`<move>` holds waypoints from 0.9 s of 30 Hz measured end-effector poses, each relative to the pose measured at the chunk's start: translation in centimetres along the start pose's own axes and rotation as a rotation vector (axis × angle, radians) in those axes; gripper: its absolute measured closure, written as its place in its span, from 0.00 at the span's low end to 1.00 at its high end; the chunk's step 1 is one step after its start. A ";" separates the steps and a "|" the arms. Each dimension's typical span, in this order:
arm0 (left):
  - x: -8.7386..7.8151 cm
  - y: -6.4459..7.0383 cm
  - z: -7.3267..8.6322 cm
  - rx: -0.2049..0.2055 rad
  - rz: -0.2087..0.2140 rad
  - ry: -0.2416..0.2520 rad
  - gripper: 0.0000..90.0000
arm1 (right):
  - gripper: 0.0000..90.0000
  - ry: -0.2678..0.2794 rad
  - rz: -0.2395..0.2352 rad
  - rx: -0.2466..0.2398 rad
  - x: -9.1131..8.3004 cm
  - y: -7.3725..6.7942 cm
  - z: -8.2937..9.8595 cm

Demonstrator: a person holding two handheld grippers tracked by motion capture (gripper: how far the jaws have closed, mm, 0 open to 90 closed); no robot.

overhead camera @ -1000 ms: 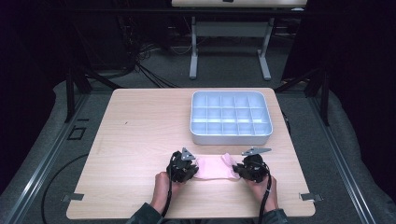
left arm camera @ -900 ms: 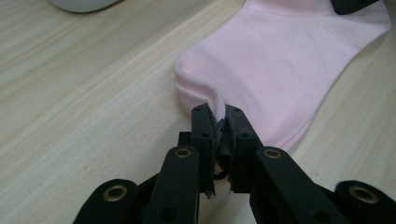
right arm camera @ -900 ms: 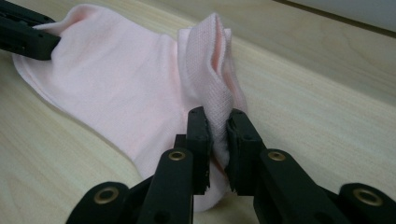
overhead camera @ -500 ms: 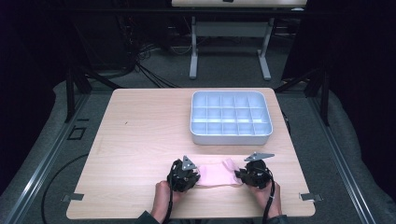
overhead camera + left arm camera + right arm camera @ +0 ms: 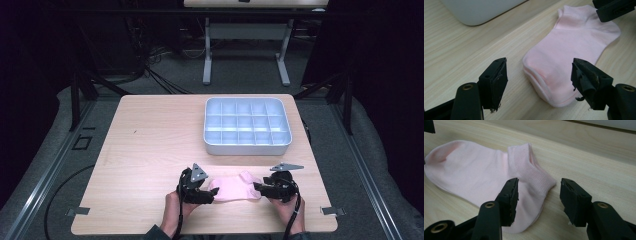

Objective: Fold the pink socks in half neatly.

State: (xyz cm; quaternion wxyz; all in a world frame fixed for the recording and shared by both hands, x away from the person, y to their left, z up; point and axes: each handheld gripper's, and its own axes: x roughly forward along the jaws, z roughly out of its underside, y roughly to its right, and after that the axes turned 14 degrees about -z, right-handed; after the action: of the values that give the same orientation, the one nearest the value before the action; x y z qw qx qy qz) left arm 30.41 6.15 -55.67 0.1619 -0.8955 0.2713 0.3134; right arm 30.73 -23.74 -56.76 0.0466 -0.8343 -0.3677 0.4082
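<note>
Sock (image 5: 231, 189) flat on table (image 5: 150, 150), near edge, long axis left to right between both grippers. Left gripper (image 5: 539, 82) open, jaws straddling toe end; right gripper (image 5: 537, 200) open at cuff end, one jaw over cuff. Tray (image 5: 247, 127) well beyond, untouched.

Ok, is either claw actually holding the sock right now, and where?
Nothing is held. The left claw stands open around the toe of the pink sock, the right claw open at its cuff; the sock lies flat on the table.
</note>
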 end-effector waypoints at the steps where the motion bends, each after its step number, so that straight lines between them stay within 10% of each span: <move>1: 0.0 0.1 0.0 0.003 0.005 0.001 0.33 | 0.53 -0.005 0.002 0.005 0.0 0.0 0.0; 14: 0.2 1.5 -0.7 0.084 0.057 0.022 0.47 | 0.64 -0.009 -0.002 0.027 0.7 0.0 0.1; 27: 3.5 3.1 -1.5 0.105 0.093 -0.088 0.99 | 0.85 -0.004 -0.023 0.054 0.6 0.3 0.4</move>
State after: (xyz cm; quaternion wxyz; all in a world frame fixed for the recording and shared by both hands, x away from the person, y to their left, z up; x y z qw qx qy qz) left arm 31.55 1.61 -57.16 0.2058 -0.8577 0.3213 0.3447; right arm 30.88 -23.60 -57.51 0.0729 -0.8278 -0.3661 0.4189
